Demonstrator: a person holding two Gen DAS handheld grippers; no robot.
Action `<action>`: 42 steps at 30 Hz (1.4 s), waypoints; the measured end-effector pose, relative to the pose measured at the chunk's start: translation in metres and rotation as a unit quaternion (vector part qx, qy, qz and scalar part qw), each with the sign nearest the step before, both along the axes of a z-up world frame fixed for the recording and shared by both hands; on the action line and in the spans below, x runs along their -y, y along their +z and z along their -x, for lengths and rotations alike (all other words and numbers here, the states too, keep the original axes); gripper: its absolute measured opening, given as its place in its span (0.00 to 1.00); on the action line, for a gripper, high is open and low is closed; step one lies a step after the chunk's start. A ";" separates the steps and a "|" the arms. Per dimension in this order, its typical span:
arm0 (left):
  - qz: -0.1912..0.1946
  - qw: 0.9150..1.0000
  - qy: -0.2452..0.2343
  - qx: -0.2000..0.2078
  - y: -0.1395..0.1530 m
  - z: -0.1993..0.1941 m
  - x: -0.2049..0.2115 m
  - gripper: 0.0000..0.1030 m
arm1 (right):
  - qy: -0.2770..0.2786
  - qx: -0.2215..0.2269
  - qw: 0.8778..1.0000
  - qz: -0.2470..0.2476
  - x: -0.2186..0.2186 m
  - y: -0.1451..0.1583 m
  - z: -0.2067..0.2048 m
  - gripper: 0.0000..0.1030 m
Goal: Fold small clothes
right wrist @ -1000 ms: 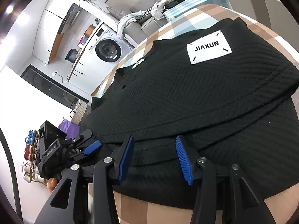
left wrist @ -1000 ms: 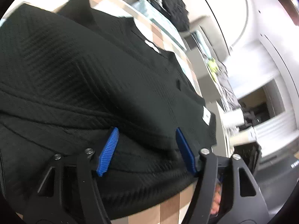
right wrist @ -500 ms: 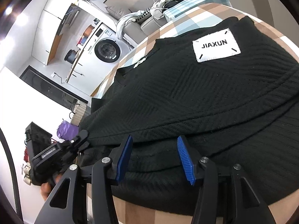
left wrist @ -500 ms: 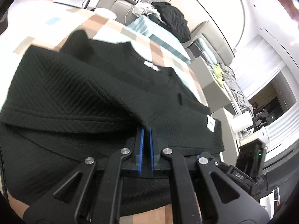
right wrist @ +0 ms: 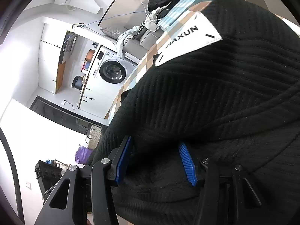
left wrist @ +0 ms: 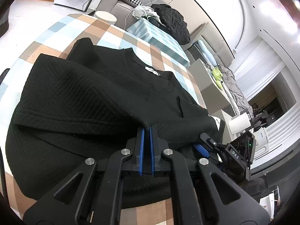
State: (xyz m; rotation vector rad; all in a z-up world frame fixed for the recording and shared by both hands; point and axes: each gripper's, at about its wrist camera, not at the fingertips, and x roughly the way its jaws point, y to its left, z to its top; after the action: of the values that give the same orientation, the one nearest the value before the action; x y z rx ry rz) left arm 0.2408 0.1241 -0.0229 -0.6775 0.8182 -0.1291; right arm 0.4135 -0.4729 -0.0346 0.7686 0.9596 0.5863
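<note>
Left wrist view: we see the left gripper (left wrist: 147, 131) pinching a fold of one black sweater (left wrist: 78, 97) lying on the checkered surface (left wrist: 56, 28). The right gripper (right wrist: 155, 159) stands spread against the knit, which partly hides its white patch (right wrist: 187, 39) reading "JAXUN".

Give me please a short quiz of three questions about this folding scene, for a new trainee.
1. True or false: the left gripper is shut on the hem of the black sweater.
2. What word stands on the white patch?
   A. JIAXUN
   B. NIKE
   C. no text
3. Fill in: the right gripper has its fingers ____ with sweater fabric between them.

Key: 1 true; 2 A, though the first letters are partly folded under; 3 open.
</note>
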 end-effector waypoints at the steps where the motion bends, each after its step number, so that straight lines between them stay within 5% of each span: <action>1: 0.000 1.000 -0.001 0.000 0.000 -0.001 0.000 0.03 | -0.002 0.005 1.000 0.002 0.001 0.001 0.001 0.51; 12: -0.009 1.000 -0.010 0.008 0.010 -0.023 0.002 0.03 | -0.026 0.016 0.999 0.023 -0.006 0.001 -0.010 0.57; 21: -0.016 1.000 -0.013 0.013 0.020 -0.035 0.001 0.03 | -0.035 0.025 0.999 -0.007 -0.007 0.002 -0.010 0.60; 29: -0.037 0.999 -0.032 -0.015 0.007 -0.026 0.007 0.03 | -0.041 0.090 0.994 -0.046 0.029 0.027 0.040 0.60; 35: -0.065 0.995 -0.045 -0.056 -0.021 -0.018 0.016 0.03 | -0.045 0.088 0.995 -0.027 0.039 0.022 0.054 0.59; 38: -0.066 0.994 -0.044 -0.075 -0.035 -0.016 0.016 0.04 | -0.040 0.061 0.997 -0.013 0.037 0.009 0.050 0.45; 40: -0.070 0.994 -0.041 -0.078 -0.038 -0.011 0.014 0.16 | -0.035 0.060 0.998 0.000 0.035 0.005 0.051 0.34; 42: -0.077 0.993 -0.034 -0.079 -0.038 -0.004 0.010 0.33 | -0.034 0.062 0.997 0.036 0.032 0.005 0.051 0.08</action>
State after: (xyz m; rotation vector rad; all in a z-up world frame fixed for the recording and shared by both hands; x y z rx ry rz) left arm 0.2443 0.1145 -0.0612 -0.5194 0.9927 -0.0738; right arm 0.3624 -0.5049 -0.0293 0.6910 0.8333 0.5311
